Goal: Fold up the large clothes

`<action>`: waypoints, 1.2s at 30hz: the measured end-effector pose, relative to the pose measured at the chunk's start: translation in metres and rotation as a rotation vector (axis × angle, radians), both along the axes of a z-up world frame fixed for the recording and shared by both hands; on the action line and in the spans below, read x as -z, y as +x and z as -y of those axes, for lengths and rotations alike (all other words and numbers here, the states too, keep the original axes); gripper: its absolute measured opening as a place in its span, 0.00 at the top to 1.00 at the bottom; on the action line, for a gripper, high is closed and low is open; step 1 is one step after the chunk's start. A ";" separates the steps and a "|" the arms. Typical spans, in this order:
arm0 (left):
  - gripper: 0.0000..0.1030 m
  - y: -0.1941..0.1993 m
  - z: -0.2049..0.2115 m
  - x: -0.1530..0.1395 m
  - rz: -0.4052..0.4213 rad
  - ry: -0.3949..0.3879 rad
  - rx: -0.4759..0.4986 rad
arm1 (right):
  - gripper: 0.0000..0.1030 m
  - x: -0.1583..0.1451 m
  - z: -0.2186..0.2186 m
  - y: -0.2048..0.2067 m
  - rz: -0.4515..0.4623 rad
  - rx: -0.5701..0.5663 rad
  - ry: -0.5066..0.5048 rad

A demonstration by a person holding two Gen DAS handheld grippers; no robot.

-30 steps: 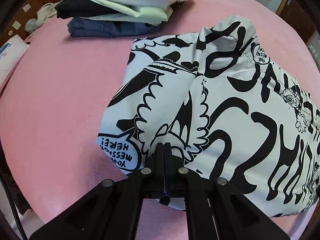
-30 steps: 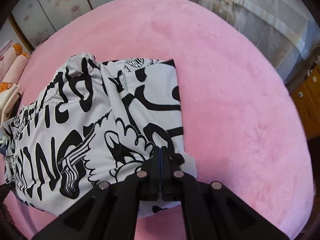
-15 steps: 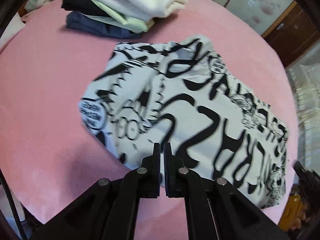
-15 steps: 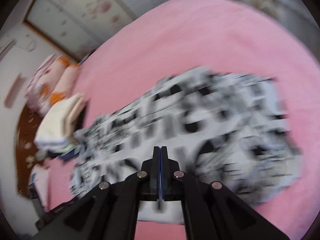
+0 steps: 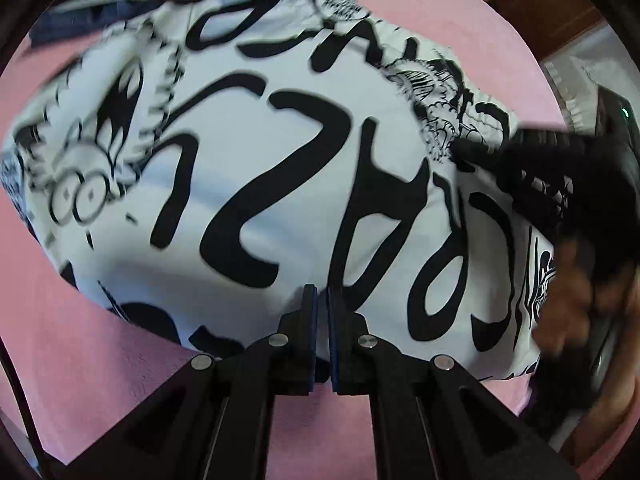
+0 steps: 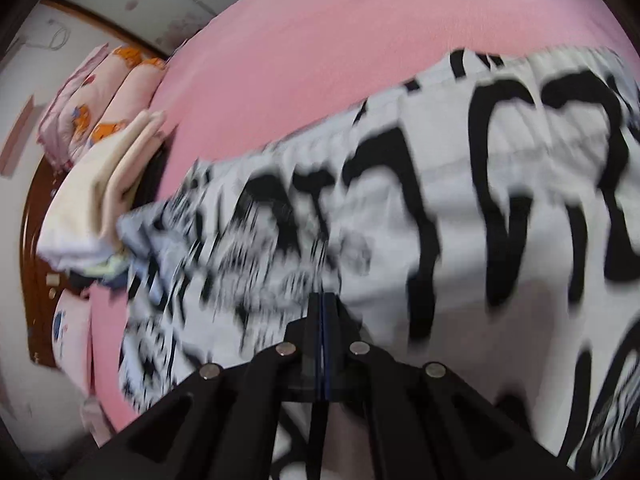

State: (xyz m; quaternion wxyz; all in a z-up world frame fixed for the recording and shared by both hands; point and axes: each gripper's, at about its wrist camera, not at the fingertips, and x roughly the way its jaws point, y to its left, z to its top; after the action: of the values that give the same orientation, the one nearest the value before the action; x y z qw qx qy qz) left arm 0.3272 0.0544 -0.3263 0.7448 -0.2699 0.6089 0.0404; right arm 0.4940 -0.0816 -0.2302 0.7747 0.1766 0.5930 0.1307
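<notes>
Pink bed (image 6: 320, 40) fills both views, and the big black-and-white printed garment (image 5: 280, 160) lies spread across it, already doubled into a thick, roughly oblong slab, so by my read the fold is well along and needs maybe one more fold or a lift onto the pile. That pile (image 6: 92, 200), cream on top with darker pieces under it, sits at the garment's far end, touching or just beside it; I can't say which. Pillows (image 6: 108, 92) lie beyond it.

Left gripper (image 5: 322, 294) hangs over the garment's near edge, jaws all but together, only a thin slit showing and no cloth in it. Right gripper (image 6: 322, 300) is over the cloth too, jaws fully together, gripping nothing that I can see.

Hard to read: both views are smeared with motion blur, the print swims, and the garment's layers and edges can't be counted. In the left view a dark blurred shape and a hand (image 5: 568, 292) cover the garment's right end
</notes>
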 end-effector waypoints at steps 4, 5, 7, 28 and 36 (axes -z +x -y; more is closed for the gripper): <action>0.98 -0.005 -0.010 0.005 -0.002 -0.053 -0.024 | 1.00 0.004 -0.004 0.039 0.051 0.009 -0.040; 0.98 -0.005 -0.012 0.006 0.001 -0.068 -0.029 | 1.00 0.003 -0.007 0.047 0.066 0.007 -0.054; 0.98 -0.005 -0.015 0.007 -0.001 -0.089 -0.037 | 1.00 0.000 -0.010 0.057 0.088 0.001 -0.071; 0.98 -0.069 -0.068 0.004 0.026 -0.242 -0.300 | 1.00 0.003 -0.012 -0.016 -0.112 0.023 -0.129; 0.92 -0.094 -0.105 0.010 0.024 -0.276 -0.408 | 1.00 0.011 -0.018 -0.035 -0.175 -0.025 -0.147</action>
State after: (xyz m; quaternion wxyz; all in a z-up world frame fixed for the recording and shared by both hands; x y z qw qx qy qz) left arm 0.2328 0.1596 -0.3359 0.6844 -0.4870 0.5327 0.1032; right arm 0.4588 -0.0637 -0.2409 0.7292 0.1224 0.6684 0.0805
